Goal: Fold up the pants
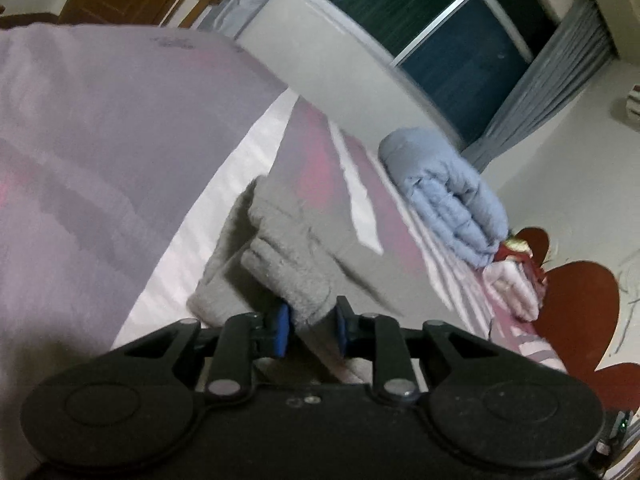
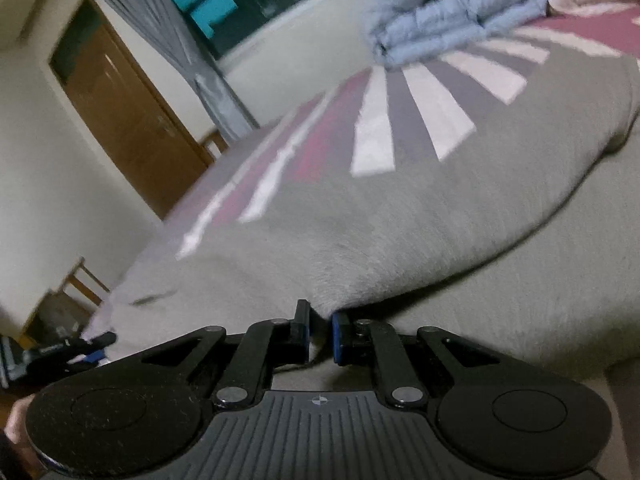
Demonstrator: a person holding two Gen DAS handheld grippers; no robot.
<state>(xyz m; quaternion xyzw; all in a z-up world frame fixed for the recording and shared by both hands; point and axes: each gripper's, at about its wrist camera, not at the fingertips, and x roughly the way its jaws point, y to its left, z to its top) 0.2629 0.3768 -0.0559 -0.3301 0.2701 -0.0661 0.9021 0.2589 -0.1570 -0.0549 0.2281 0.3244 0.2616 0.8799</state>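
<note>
The left gripper point(image 1: 310, 330) has its two blue pads closed on a thick bunch of the grey fleece pants point(image 1: 280, 252), so the fabric fills the small gap between them. From this grip the pants run forward in lumpy folds over the bed point(image 1: 224, 184), whose cover has pink, grey and white stripes. A big pale cloth surface fills the left side of the left wrist view; it is blurred and I cannot tell what it is.

The right gripper point(image 2: 320, 334) is almost fully closed, and a thin edge of the same pants point(image 2: 400, 220) is pinched between its pads. Beyond the pads the grey fabric spreads wide across the striped bed cover point(image 2: 372, 140).

At the far edge of the bed, near the wall under the window point(image 1: 440, 28), lies a folded light blue quilt point(image 1: 444, 196), and just beside it a folded pink blanket point(image 1: 512, 284). A brown wooden door point(image 2: 132, 120) stands behind the grey curtain point(image 2: 208, 76). In the lower left corner of the right wrist view the other gripper appears, small and dark
</note>
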